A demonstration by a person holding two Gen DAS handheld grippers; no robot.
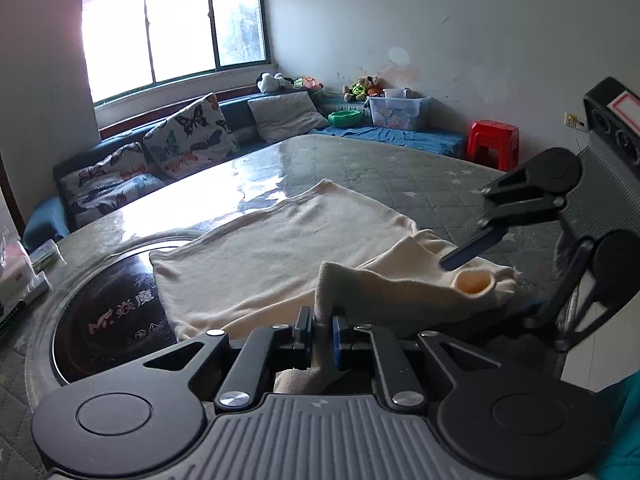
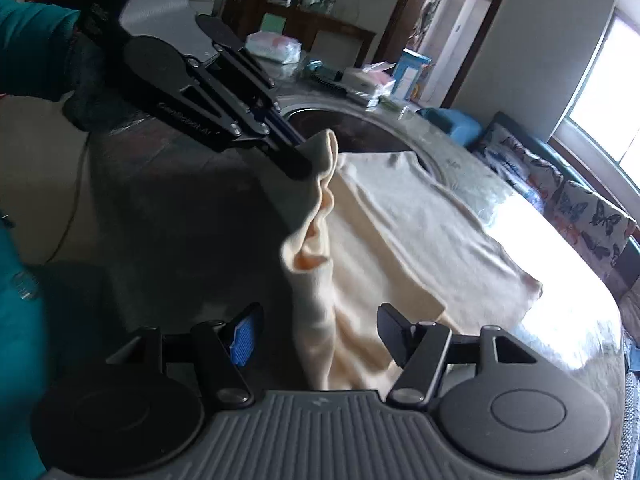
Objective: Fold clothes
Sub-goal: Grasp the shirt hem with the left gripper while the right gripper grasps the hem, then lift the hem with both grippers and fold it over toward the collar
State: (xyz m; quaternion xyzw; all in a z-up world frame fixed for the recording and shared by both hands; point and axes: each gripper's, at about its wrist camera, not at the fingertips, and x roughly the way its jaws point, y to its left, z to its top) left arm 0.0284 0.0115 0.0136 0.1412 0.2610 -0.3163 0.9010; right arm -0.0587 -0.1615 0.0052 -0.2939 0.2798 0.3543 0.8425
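The left tongs (image 1: 322, 326) clamp the cream knit garment's (image 1: 256, 256) sleeve, lifting it toward twelve o'clock for folding, while the right tongs (image 2: 316, 334) stand apart around it.

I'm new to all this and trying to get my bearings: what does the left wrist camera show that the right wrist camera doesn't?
Only the left wrist view shows the red stool, the stuffed toys and the clear storage bin. Only the right wrist view shows the wooden cabinet and the doorway. Both show the cream garment on the table, the left gripper pinching its fabric, the right gripper open, and the butterfly cushions.
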